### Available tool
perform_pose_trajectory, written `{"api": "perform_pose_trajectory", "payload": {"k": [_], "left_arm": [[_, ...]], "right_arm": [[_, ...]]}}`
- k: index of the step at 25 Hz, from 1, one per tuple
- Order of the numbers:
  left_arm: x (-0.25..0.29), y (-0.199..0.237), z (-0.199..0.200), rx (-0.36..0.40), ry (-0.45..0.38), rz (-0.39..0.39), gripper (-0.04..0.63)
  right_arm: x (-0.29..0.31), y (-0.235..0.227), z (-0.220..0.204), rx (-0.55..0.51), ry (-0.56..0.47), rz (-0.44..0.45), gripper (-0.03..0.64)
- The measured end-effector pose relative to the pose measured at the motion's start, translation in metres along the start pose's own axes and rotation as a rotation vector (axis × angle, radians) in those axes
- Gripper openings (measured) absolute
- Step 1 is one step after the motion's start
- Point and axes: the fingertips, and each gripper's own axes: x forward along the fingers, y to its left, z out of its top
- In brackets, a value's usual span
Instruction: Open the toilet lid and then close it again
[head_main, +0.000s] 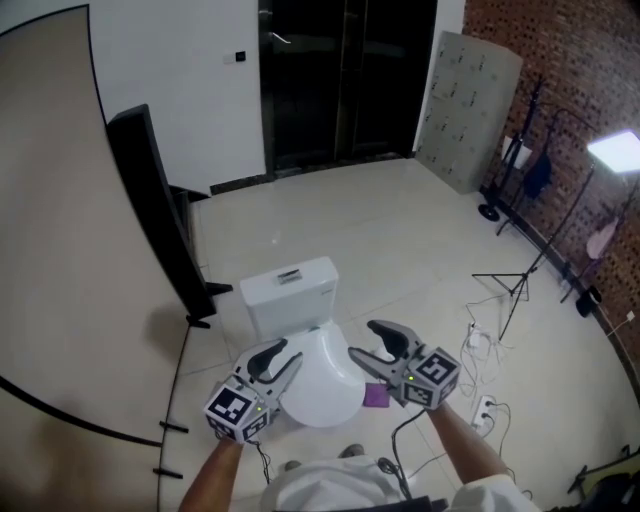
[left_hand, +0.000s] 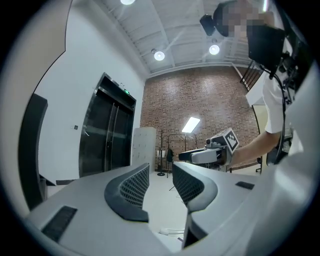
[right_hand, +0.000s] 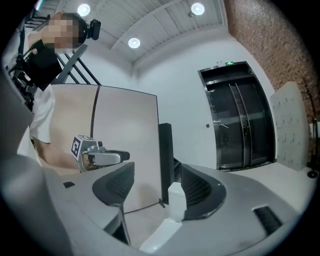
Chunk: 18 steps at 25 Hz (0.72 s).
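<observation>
At the far left of the head view stood a curved beige wall (head_main: 50, 220), and just right of it a tall black panel (head_main: 152, 205) stood upright on flat feet. The floor (head_main: 380, 230) was pale tile.

The left gripper (head_main: 284, 360) was held at lower centre, left of the toilet bowl, with its marker cube toward the bottom edge. It pointed up and right across the frame. In the left gripper view its jaws stood apart with nothing between them, and only floor and the far brick wall showed in the gap.

The toilet sat at lower centre of the head view. Its white tank (head_main: 291, 288) was nearer the top of the frame and the toilet lid (head_main: 320, 388) lay down flat over the bowl. Both grippers hung above the lid, one over each side. Whether either touched it could not be told.

The right gripper (head_main: 361, 340) was held right of the lid and pointed up and left. In the right gripper view its jaws also stood apart. The tank and the black panel appeared in the gap, well behind the jaws and ungripped.

A small purple object (head_main: 376, 395) lay on the floor just right of the bowl. Further right were white cables (head_main: 478, 340) and a black tripod stand (head_main: 517, 288). A grey panel (head_main: 468, 108) leaned beside dark elevator doors (head_main: 345, 75) at the top. A brick wall (head_main: 575, 70) filled the upper right, and a lit lamp panel (head_main: 616, 150) stood in front of it.
</observation>
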Motion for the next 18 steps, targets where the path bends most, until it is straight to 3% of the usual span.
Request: {"api": "perform_pose_trajectory", "payload": {"k": [10,18], "left_arm": [[-0.009,-0.004,-0.001,0.032,0.043,0.012,0.133],[-0.017,0.0,0.015,0.035,-0.01,0.11,0.135]], "right_arm": [[-0.009,0.009,-0.004,-0.003,0.008,-0.001,0.295],[-0.004,0.001,-0.01,0.001,0.007,0.055,0.295]]}}
